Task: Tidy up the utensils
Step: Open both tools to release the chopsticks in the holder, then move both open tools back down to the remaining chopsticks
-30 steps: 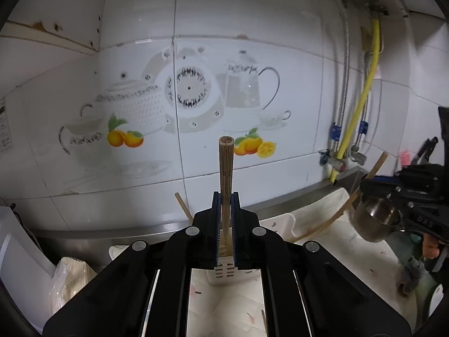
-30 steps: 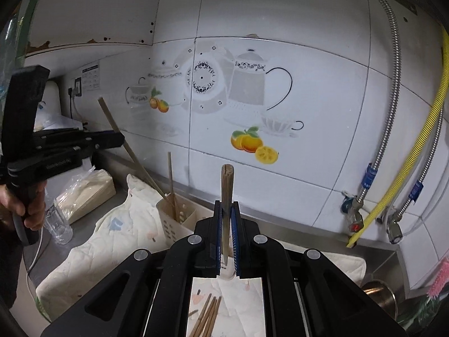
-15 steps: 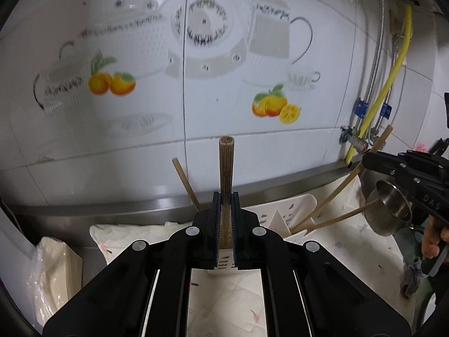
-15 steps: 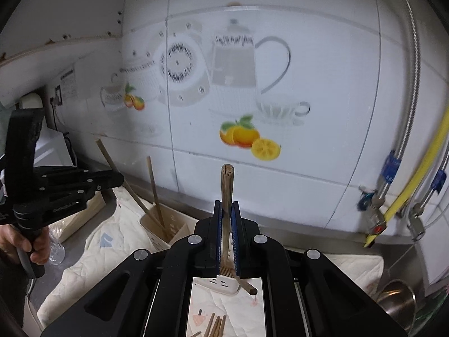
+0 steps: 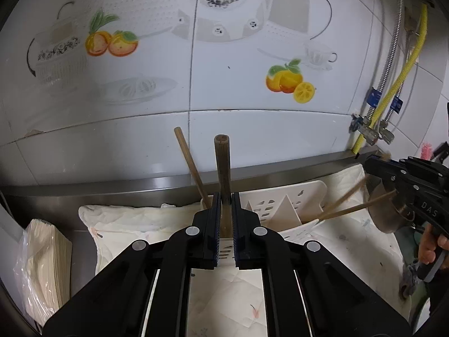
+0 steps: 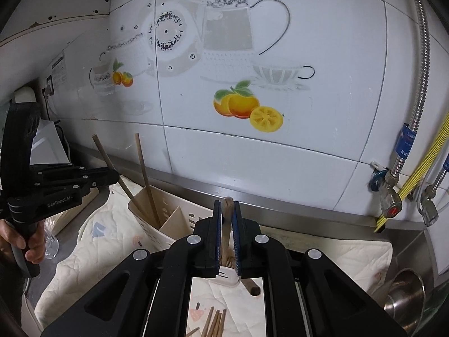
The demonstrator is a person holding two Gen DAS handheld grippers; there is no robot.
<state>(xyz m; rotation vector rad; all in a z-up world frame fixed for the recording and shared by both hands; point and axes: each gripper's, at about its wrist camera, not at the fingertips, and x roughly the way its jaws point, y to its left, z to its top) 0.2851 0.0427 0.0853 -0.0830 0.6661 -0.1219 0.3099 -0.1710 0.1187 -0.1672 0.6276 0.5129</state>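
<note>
Both grippers have descended toward the white utensil holder [image 5: 283, 205]. Left gripper [image 5: 223, 233] jaws clench a wooden stick [image 5: 222, 168]; right gripper [image 6: 226, 238] jaws clench another stick [image 6: 226, 224]. Insertion is judged imminent.

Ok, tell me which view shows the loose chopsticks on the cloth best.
The right wrist view: the loose chopsticks lie on the cloth beneath the right gripper, at the bottom edge. The left wrist view shows none of them, only sticks standing in the white holder.
</note>
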